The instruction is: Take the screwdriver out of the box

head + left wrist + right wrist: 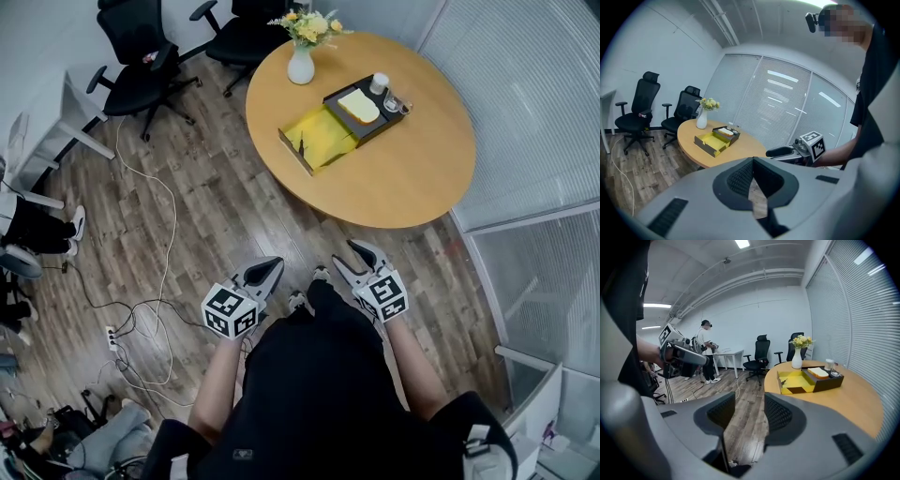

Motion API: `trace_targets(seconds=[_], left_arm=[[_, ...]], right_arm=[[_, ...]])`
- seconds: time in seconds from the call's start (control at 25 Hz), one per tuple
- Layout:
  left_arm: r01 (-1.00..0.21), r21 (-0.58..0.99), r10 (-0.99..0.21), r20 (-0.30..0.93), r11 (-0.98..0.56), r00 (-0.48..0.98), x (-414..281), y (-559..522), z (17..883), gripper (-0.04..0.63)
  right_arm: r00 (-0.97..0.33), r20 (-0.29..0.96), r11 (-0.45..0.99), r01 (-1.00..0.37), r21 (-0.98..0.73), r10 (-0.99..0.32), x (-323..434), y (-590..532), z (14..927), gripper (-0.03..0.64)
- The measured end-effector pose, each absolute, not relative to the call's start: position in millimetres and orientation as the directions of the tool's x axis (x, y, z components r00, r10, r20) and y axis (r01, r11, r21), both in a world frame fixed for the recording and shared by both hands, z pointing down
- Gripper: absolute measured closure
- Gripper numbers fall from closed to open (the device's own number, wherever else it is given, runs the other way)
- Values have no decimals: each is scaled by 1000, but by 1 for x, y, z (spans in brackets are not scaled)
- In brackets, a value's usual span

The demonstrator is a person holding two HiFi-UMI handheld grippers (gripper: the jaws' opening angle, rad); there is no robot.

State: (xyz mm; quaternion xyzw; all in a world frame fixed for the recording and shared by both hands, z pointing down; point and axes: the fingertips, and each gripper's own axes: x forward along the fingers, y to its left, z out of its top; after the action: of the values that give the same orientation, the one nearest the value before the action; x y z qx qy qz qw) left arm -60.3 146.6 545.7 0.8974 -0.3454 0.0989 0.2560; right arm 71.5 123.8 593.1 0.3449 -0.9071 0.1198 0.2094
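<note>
An open box (323,139) with a yellow inside lies on the round wooden table (412,178); it also shows in the left gripper view (712,142) and the right gripper view (799,382). A small dark item (302,145) lies in the yellow part (783,380), too small to identify. The box's black half (375,120) holds a white block (358,105) and small jars. My left gripper (272,267) (753,160) hangs over the floor near the person's body, its jaws closed together and empty. My right gripper (345,254) (750,399) is beside it, open and empty, short of the table edge.
A white vase of flowers (301,66) stands on the table's far side. Black office chairs (141,56) stand at the back left. Cables and a power strip (111,337) run over the wooden floor. Glass walls with blinds (534,112) close the right side.
</note>
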Motion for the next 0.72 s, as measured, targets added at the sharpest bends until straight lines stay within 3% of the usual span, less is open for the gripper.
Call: trace_targets(seconds=[0.72], left_arm=[[-709,371,-613,356,-600,705,-21,65,536,591]], right_arm=[[-720,469,775,-622,-108,-512,98,56,602,436]])
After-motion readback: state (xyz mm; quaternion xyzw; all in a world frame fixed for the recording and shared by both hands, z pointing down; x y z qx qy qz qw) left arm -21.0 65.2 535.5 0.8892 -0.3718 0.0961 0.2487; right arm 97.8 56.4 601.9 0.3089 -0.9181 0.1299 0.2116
